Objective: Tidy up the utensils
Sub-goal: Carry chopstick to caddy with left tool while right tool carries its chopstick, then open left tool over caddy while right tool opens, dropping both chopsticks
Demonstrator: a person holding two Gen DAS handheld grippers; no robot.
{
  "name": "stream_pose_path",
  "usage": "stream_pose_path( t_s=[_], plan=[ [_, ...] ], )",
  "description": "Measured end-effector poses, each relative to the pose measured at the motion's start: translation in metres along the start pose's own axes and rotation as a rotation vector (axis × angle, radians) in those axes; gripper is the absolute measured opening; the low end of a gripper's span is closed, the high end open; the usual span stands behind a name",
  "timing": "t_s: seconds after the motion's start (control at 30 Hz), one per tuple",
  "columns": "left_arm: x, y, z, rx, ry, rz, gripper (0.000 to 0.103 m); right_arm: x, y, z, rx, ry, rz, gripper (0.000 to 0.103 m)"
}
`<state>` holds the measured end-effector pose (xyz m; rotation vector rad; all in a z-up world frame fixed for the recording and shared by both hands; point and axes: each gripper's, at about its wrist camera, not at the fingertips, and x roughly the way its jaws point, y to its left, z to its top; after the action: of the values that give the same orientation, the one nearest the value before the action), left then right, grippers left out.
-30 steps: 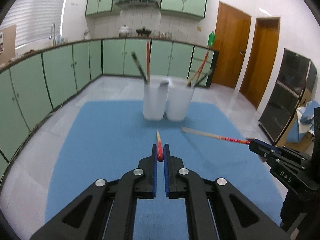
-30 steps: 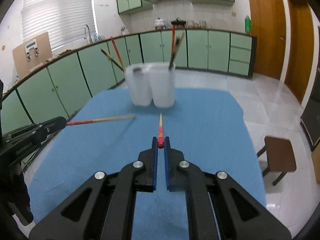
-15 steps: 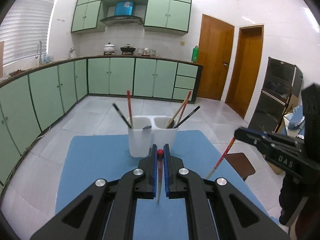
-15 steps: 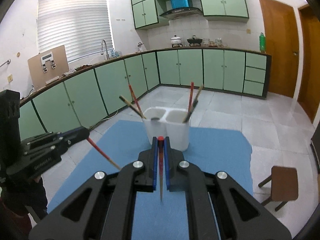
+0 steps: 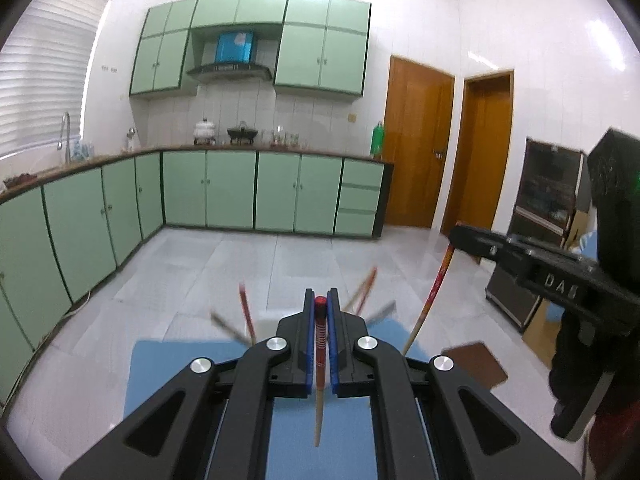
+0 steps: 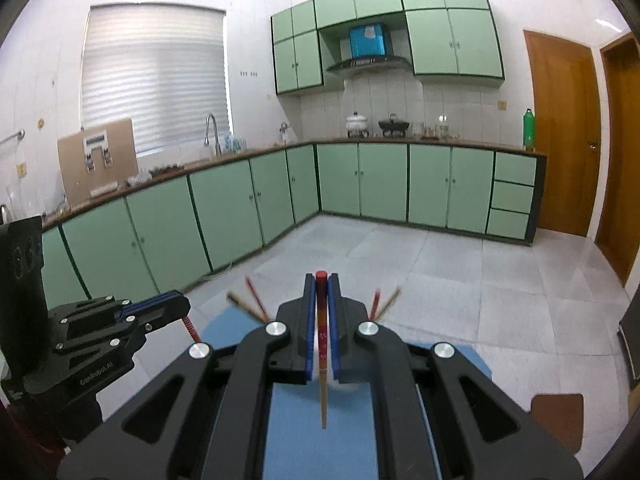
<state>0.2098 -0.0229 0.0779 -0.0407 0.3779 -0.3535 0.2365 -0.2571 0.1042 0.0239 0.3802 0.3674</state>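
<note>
1. Surroundings: a kitchen with green base cabinets across the middle of both frames, green wall cabinets above, and a blue box over the range hood, upper centre. A window blind fills the upper left of the right wrist view; a tap stands below it. A green bottle sits at the counter's right end, beside two brown doors.
2. Desk: a blue mat covers the desk along the bottom of both frames. A brown stool shows at lower right.
3. In the way: the white utensil holder sits mostly hidden behind the gripper fingers, low centre. Blurred chopsticks fan out of it to the left and right.
4. Left gripper: jaws closed on a red-topped chopstick. The stick hangs nearly vertical, red end up between the blue pads, pale tip down over the mat.
5. Right gripper: jaws likewise clamped on a second red-topped chopstick, hanging tip down over the mat.
6. Cross views: the right gripper appears at the right edge of the left wrist frame, its stick slanting down and left. The left gripper appears at lower left of the right wrist frame.
7. Writing: "DAS" on the right gripper's body in the left wrist view; "GenRobot.AI" on the left gripper's body in the right wrist view. A board with a small label leans on the counter; its text is unreadable.
</note>
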Motion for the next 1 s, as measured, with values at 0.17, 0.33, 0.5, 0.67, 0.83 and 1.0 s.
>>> stream_pose_path(
  t_s=[0.17,0.33,0.5,0.67,0.83,1.0],
  plan=[
    [0.017,0.009,0.050,-0.006,-0.107,0.005,0.006,0.024,-0.013,0.035,0.004,-0.058,-0.018,0.005],
    [0.048,0.020,0.075,-0.004,-0.158,0.028,0.006,0.055,-0.028,0.052,0.008,-0.101,-0.045,0.005],
    [0.089,0.029,0.062,-0.007,-0.107,0.044,0.006,0.101,-0.043,0.041,0.034,-0.048,-0.061,0.005],
    [0.127,0.041,0.033,-0.014,-0.019,0.060,0.006,0.128,-0.047,0.017,0.037,0.002,-0.063,0.005],
    [0.149,0.046,0.011,-0.013,0.046,0.065,0.006,0.144,-0.045,-0.004,0.040,0.049,-0.066,0.005],
    [0.157,0.048,0.003,-0.010,0.085,0.068,0.007,0.149,-0.043,-0.017,0.047,0.089,-0.067,0.008]
  ],
)
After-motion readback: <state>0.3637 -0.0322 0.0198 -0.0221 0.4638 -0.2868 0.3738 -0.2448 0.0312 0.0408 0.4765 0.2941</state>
